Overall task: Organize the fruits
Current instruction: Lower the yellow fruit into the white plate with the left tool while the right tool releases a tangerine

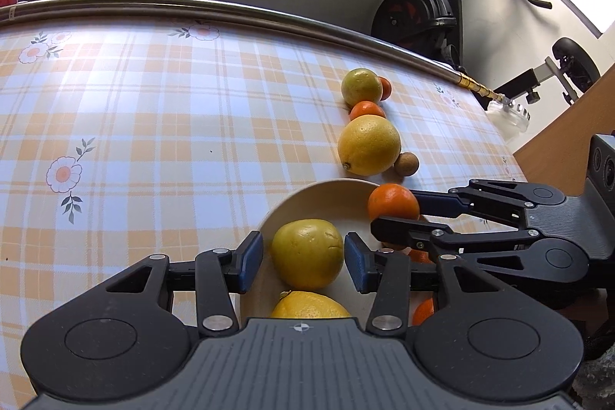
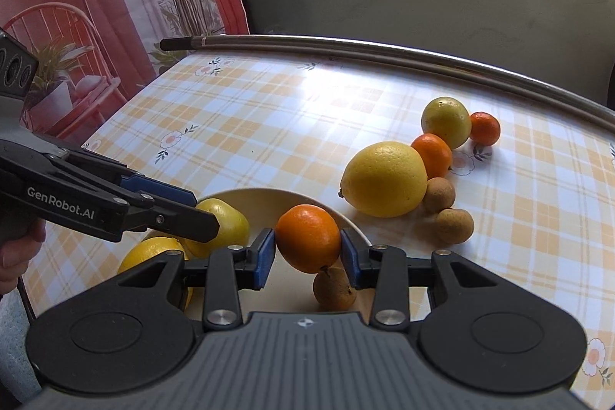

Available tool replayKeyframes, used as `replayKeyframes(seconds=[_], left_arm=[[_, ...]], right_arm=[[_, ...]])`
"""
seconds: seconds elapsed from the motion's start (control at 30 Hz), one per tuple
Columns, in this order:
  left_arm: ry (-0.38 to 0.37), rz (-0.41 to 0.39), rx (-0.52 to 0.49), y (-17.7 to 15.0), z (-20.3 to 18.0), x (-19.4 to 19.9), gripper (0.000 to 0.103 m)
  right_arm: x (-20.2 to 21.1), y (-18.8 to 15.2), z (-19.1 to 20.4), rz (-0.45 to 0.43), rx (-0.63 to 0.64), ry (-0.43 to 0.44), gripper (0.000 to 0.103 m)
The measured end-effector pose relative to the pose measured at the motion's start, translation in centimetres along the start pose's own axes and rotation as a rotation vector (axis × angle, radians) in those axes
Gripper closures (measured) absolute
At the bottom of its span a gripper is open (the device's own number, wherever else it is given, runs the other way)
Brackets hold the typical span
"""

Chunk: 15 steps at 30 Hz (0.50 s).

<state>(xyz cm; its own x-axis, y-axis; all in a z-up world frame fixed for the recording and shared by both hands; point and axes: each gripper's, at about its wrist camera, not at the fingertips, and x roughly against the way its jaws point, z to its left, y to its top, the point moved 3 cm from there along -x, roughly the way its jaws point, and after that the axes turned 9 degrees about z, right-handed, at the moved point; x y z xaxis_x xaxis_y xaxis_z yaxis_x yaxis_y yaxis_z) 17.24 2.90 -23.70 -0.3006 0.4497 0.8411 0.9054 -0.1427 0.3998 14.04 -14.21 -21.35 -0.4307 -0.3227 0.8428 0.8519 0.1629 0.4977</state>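
My right gripper (image 2: 307, 256) has its fingers clamped on a mandarin (image 2: 308, 238) above the bowl (image 2: 348, 219), ready to drop in. My left gripper (image 1: 303, 262) straddles a yellow-green fruit (image 1: 307, 253) in the bowl, fingers released, just clear. More fruit waits on the worktop (image 2: 269, 125).

The right gripper (image 2: 307, 258) squeezes a round orange tangerine (image 2: 307, 237) above a cream round bowl (image 2: 307, 196). A small brown fruit (image 2: 333, 289) sits under it. The left gripper (image 2: 200, 214) has a yellow-green round fruit (image 2: 230, 221) between its fingers.
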Motion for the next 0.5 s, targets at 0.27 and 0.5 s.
replayKeyframes(seconds=[0.27, 0.5], left_arm=[[-0.010, -0.026, 0.032, -0.3, 0.2, 0.1, 0.054], [-0.015, -0.029, 0.045, -0.5, 0.4, 0.1, 0.054]], right_arm=[[-1.2, 0.6, 0.1, 0.027, 0.004, 0.005, 0.063], [-2.0, 0.7, 0.3, 0.041, 0.020, -0.010, 0.063]])
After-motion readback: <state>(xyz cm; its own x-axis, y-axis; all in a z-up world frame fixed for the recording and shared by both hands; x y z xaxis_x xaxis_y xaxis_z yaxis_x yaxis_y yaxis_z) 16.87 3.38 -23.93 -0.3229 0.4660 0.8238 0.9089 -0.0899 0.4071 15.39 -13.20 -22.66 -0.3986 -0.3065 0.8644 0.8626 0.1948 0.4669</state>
